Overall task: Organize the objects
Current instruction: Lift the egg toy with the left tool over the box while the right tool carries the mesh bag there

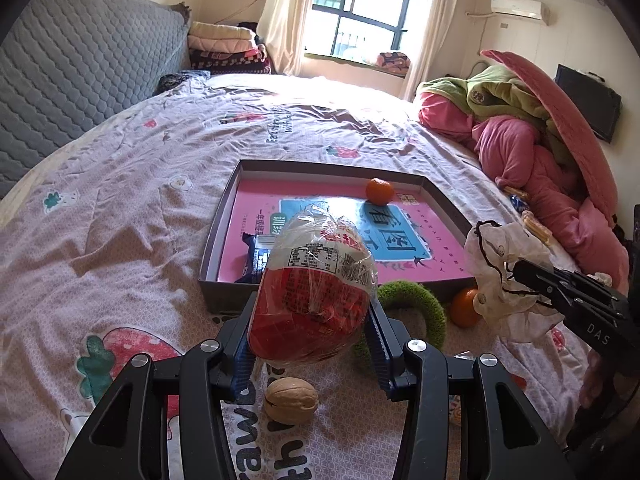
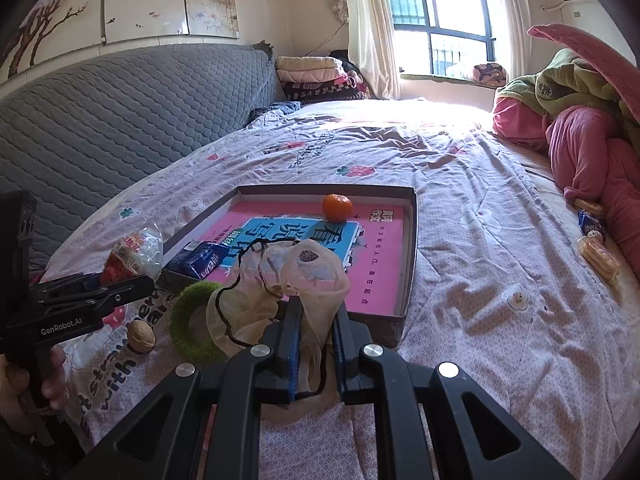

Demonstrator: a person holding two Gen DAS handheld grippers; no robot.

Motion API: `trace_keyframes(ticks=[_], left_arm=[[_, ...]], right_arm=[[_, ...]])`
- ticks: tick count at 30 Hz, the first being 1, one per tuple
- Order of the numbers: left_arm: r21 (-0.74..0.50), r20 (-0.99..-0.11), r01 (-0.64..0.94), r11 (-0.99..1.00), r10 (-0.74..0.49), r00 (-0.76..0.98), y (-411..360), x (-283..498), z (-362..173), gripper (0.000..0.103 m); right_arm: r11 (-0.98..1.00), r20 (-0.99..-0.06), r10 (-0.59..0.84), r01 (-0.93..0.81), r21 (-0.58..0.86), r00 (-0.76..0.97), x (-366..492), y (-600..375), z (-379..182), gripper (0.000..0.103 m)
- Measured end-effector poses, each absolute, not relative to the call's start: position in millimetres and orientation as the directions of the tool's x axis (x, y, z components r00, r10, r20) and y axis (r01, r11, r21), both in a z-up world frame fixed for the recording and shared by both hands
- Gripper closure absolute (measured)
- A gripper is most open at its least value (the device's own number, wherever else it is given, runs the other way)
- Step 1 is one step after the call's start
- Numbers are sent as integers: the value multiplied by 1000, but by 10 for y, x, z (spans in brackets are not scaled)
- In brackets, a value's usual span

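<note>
1. Your left tongs pinch a plastic-wrapped snack pack, red below and white above, by its red lower end. It hangs clear above the bedsheet, its long axis running up and away from you, toward the box.
2. The shallow grey cardboard box with a pink printed floor lies straight ahead of that pack, its near wall just beyond the tips. By my reading, the coming move is a short carry forward over that wall, and the left hand is the nearer one for it.
3. Inside the box already sit a small orange mandarin at the far side and a blue foil snack packet in the near-left corner. Aim for the bare pink floor between them.
4. Your right tongs are pressed together on a sheer beige drawstring pouch with a black cord, held at the box's near edge.
5. Still loose on the bed: a walnut just under the left tongs, a fuzzy green ring beside the box, and a second mandarin next to the ring.
</note>
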State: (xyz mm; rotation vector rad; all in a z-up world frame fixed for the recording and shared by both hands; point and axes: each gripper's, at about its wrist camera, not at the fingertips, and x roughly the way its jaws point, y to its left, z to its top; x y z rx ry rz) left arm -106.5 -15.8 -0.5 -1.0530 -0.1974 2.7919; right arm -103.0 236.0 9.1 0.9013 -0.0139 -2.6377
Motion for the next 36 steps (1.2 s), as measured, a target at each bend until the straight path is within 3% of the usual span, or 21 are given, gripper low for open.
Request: trace_keyframes(ticks=[29, 36], left_arm=[[-150, -573, -85, -985, 156, -804, 226, -1107, 544, 53], [-140, -551, -85, -986, 149, -821, 262, -1161, 720, 53]], right_arm=[[-950, -452, -302, 302, 76, -839, -943, 2243, 620, 89], [-954, -454, -288, 296, 55, -843, -1012, 2171, 780, 89]])
